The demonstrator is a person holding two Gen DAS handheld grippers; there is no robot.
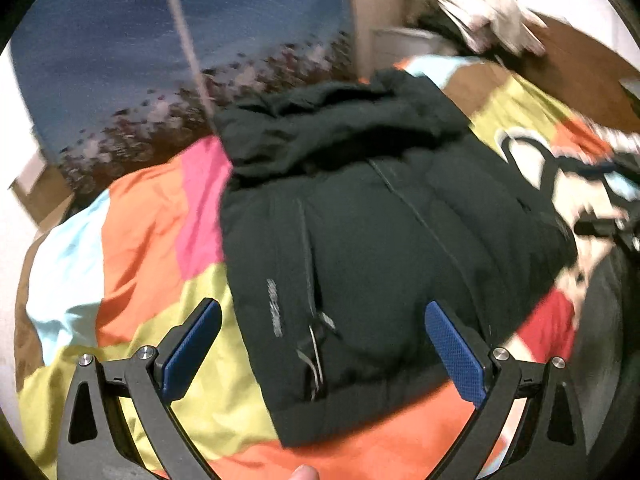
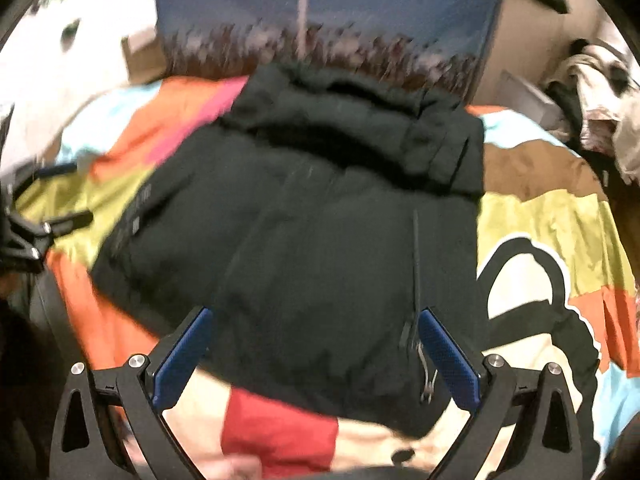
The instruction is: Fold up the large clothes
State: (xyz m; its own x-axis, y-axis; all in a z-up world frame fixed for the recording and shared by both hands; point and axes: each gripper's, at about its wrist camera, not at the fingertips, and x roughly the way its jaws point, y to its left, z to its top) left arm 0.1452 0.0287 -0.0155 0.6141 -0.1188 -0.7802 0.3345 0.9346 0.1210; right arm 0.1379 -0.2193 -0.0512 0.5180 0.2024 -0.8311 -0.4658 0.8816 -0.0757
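A black puffy hooded jacket (image 1: 384, 232) lies folded narrow on a bed with a colourful patchwork cover (image 1: 152, 240), hood at the far end, hem toward me. My left gripper (image 1: 320, 316) is open and empty, hovering above the hem, with blue pads (image 1: 456, 352). In the right wrist view the same jacket (image 2: 320, 216) fills the middle. My right gripper (image 2: 314, 322) is open and empty above the hem, a zipper pull (image 2: 426, 376) hanging near its right finger. The left gripper (image 2: 24, 236) shows at that view's left edge. Both views are motion-blurred.
A blue and dark patterned headboard panel (image 1: 180, 52) stands behind the bed. A pile of white and black clothes (image 1: 476, 4) lies at the far right on a wooden surface. The bed cover (image 2: 552, 248) extends on both sides of the jacket.
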